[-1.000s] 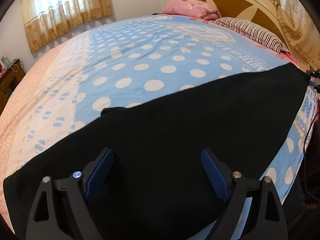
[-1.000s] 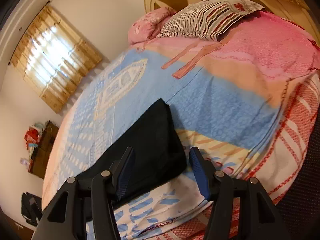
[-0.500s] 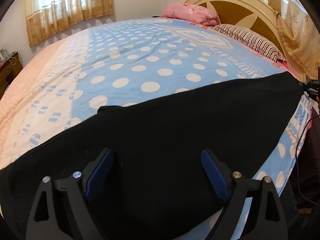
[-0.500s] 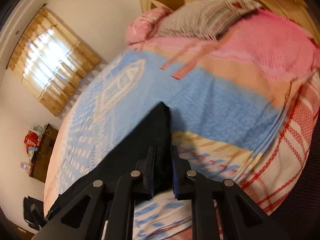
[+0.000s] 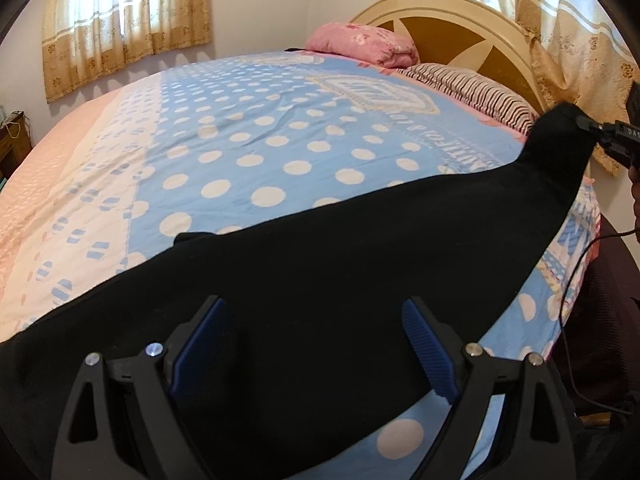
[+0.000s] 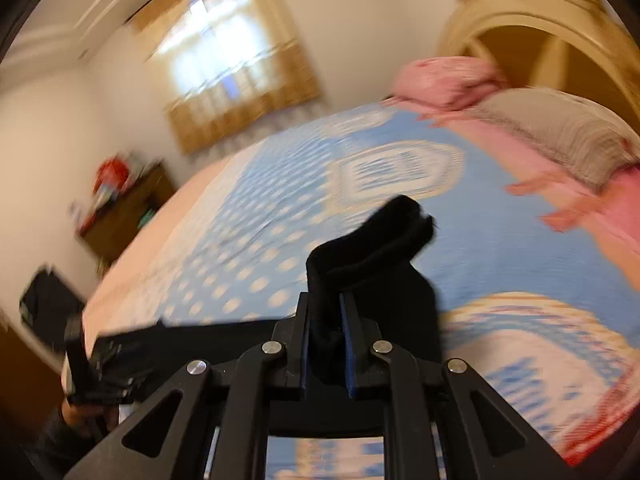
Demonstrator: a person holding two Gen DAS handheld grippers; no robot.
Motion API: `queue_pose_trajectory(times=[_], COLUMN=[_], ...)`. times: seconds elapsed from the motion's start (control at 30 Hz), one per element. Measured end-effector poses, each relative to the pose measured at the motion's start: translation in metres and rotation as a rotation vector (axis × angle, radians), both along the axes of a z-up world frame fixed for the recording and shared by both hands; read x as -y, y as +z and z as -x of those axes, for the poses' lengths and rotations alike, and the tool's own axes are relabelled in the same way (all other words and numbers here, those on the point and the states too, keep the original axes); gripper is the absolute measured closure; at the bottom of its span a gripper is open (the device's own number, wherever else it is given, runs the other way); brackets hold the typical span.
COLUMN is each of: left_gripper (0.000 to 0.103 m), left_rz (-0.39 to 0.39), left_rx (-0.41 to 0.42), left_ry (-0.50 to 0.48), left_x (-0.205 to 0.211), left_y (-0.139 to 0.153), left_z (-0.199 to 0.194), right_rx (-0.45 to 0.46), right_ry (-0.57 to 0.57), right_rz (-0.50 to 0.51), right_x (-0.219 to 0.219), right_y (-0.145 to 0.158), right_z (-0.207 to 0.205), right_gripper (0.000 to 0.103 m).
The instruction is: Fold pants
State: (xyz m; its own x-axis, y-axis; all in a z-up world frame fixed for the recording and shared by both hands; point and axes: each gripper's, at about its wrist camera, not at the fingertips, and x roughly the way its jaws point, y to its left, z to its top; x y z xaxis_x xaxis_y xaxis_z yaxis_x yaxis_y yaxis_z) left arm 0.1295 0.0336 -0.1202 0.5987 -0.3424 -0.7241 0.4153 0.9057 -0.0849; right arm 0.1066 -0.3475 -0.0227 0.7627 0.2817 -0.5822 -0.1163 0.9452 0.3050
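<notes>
1. Since the earlier frames, the right gripper (image 6: 325,344) had gone from spread beside the pants' corner to pinched on it, and that corner had come up off the bed.
2. Its blue pads (image 6: 347,344) pressed a bunch of the black pants (image 6: 372,240) between them at lower centre of the right wrist view, the cloth standing up in a crumpled fold above the fingers; the frame was blurred.
3. In the left wrist view the same gripper showed at the right edge, gripping the raised corner of the pants (image 5: 320,288).
4. The left gripper (image 5: 316,352) stood wide apart at the bottom of its frame, its pads (image 5: 426,356) over the black cloth with nothing clamped; whether they touched it could not be told.
5. The pants lay as a broad black band across the lower half of that frame, on the blue polka-dot bedspread (image 5: 260,152).
6. Beyond, at upper right, a pink pillow (image 5: 360,42) and a striped pillow (image 5: 468,90) sat against the headboard (image 5: 452,8).
</notes>
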Motion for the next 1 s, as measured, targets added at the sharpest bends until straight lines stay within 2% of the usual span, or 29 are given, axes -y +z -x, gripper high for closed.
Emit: queue_pose_trajectory(times=[0.1, 0.23, 0.33, 0.4, 0.43, 0.47, 0.5, 0.57, 0.63, 0.83, 0.9, 1.0], left_gripper=[0.011, 0.011, 0.011, 0.011, 0.011, 0.011, 0.011, 0.011, 0.011, 0.013, 0.017, 0.022], left_rz=[0.009, 0.029, 0.028, 0.026, 0.032, 0.043, 0.058, 0.089, 0.12, 0.224, 0.256, 0.258], left_rx=[-0.004, -0.021, -0.026, -0.03, -0.037, -0.044, -0.053, -0.073, -0.089, -0.142, -0.165, -0.203], left_ry=[-0.002, -0.005, -0.019, -0.035, -0.045, -0.054, -0.065, -0.087, -0.121, -0.239, -0.27, -0.285], left_x=[0.0, -0.002, 0.001, 0.005, 0.007, 0.01, 0.013, 0.022, 0.035, 0.082, 0.098, 0.123], left_y=[-0.001, -0.003, -0.005, -0.005, -0.005, -0.005, -0.004, -0.004, -0.002, 0.004, 0.004, 0.001], left_z=[0.0, 0.001, 0.003, 0.003, 0.002, 0.001, -0.001, -0.005, -0.008, -0.012, -0.016, -0.025], right_rx=[-0.041, -0.136, -0.192, -0.199, -0.192, -0.188, -0.187, -0.164, -0.135, 0.008, 0.045, 0.067], right_ry=[0.114, 0.224, 0.263, 0.279, 0.281, 0.29, 0.297, 0.325, 0.375, 0.411, 0.406, 0.369], right_rz=[0.056, 0.136, 0.195, 0.233, 0.232, 0.219, 0.208, 0.148, 0.09, 0.029, 0.011, -0.038], right_x=[-0.055, -0.117, -0.134, -0.139, -0.139, -0.137, -0.135, -0.125, -0.115, -0.07, -0.055, -0.035], right_y=[-0.021, -0.075, -0.108, -0.12, -0.12, -0.118, -0.115, -0.102, -0.089, -0.056, -0.052, -0.055], right_z=[-0.013, -0.027, -0.032, -0.031, -0.031, -0.029, -0.028, -0.02, -0.008, 0.038, 0.048, 0.053], right_gripper=[0.089, 0.09, 0.089, 0.087, 0.086, 0.076, 0.058, 0.047, 0.047, 0.047, 0.047, 0.045])
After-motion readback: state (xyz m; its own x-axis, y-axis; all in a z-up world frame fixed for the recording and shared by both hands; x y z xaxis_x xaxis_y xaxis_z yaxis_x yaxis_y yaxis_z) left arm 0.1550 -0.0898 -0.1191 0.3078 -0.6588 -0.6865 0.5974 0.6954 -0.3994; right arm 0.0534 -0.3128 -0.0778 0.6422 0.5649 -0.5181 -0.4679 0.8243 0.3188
